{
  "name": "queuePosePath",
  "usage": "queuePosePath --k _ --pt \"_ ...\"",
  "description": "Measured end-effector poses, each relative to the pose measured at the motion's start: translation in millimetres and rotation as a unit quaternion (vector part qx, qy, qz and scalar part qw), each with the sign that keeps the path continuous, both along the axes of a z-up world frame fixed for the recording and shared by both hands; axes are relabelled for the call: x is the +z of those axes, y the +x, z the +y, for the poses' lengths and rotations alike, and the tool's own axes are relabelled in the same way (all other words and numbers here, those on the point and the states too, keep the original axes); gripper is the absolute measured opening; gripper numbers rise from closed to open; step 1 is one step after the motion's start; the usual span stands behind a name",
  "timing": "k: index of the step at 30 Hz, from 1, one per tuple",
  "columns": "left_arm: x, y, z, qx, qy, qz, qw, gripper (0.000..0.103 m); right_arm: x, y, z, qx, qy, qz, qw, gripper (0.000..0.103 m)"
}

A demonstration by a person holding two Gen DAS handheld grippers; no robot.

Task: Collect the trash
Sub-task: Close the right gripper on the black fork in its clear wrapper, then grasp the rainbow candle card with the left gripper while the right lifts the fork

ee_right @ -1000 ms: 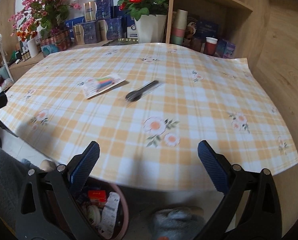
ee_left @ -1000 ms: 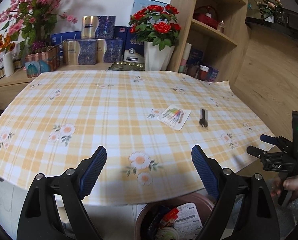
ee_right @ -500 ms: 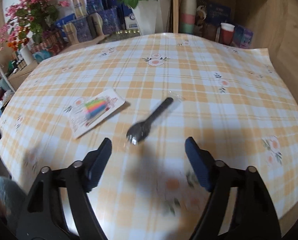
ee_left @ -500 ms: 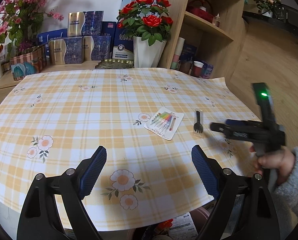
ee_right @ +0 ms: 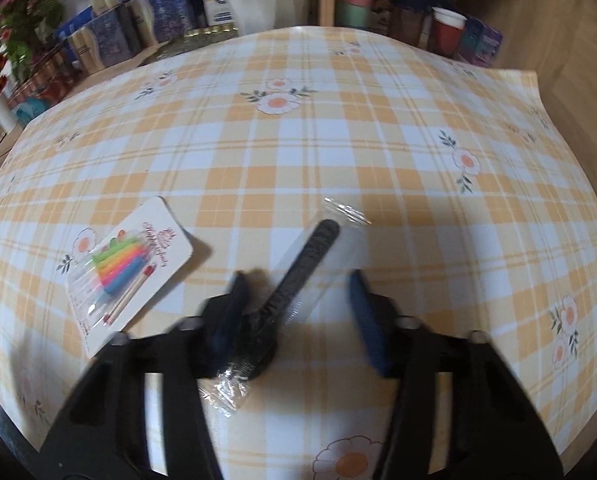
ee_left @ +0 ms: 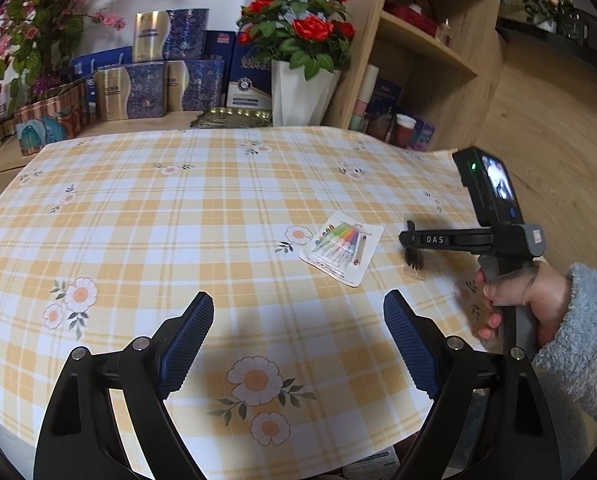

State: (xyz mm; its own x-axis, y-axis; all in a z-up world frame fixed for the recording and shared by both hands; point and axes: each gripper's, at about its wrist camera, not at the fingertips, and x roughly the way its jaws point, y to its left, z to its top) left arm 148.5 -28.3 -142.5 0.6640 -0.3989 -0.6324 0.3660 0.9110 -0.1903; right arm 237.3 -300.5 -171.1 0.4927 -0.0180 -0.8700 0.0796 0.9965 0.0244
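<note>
Your right gripper [ee_right: 298, 312] sits low over the checked tablecloth [ee_right: 338, 140], its jaws spread wide with the black plastic fork [ee_right: 286, 292] lying between them in the lower middle of the right wrist frame; neither blue pad touches it. The fork is sealed in a clear wrapper [ee_right: 226, 388], head toward you and just beside the left pad, handle running up and to the right past the fingertips. To its left in that frame, near but apart from it, lies the candle card [ee_right: 130, 276], a white card carrying a row of bright candles (green, yellow, orange, pink). In the left wrist view your left gripper [ee_left: 298, 344] hangs over the near part of the table, jaws wide apart with nothing between them but cloth and a printed daisy. That same view shows your right hand [ee_left: 526, 300] at the right edge of the frame, sleeve in pale fleece, wrapped around the right tool's handle, with the tool's tip directly over the fork, whose prongs just show beneath it, right of the candle card. At the top of that frame stand a pot of red roses [ee_left: 302, 56], a row of blue and gold boxes [ee_left: 158, 76] and a wooden shelf unit [ee_left: 426, 40].
</note>
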Motion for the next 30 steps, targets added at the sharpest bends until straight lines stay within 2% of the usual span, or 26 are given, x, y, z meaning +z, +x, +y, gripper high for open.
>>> queuePosePath --k 1,3,8,16,19,23,25,30 --pt "-2.4 4.7 -5.3 -0.007 0.005 0.007 0.9999 0.085 1.0 0.3 1.4 0.005 -0.003 0.000 1.000 0.019" --pt "-6.0 12.3 -14.5 -0.020 0.009 0.018 0.9996 0.085 3.6 -0.8 3.6 0.012 -0.012 -0.005 1.000 0.015" --pt "-14.6 40.0 -46.3 -0.069 0.024 0.046 0.9963 0.085 15.8 -17.9 -6.4 0.011 0.018 -0.038 0.999 0.014" --pt "-24.8 86.0 -94.7 -0.121 0.071 0.057 0.9885 0.085 34.8 -57.2 -34.3 -0.010 0.071 -0.077 0.994 0.014" --pt "-32.8 99.1 -117.3 -0.146 0.115 0.051 0.9813 0.085 35.2 -69.7 -41.3 -0.015 0.082 -0.080 0.993 0.014" --pt "-50.9 114.0 -137.3 -0.146 0.171 0.062 0.9724 0.085 35.8 -81.1 -46.6 -0.016 0.085 -0.086 0.993 0.014" --pt "-58.6 121.7 -141.1 -0.143 0.175 0.081 0.9707 0.087 36.1 -83.5 -48.6 -0.015 0.090 -0.088 0.992 0.014" --pt "-60.2 130.9 -144.7 -0.141 0.172 0.094 0.9703 0.087 39.1 -85.9 -50.3 -0.012 0.088 -0.093 0.992 0.014"
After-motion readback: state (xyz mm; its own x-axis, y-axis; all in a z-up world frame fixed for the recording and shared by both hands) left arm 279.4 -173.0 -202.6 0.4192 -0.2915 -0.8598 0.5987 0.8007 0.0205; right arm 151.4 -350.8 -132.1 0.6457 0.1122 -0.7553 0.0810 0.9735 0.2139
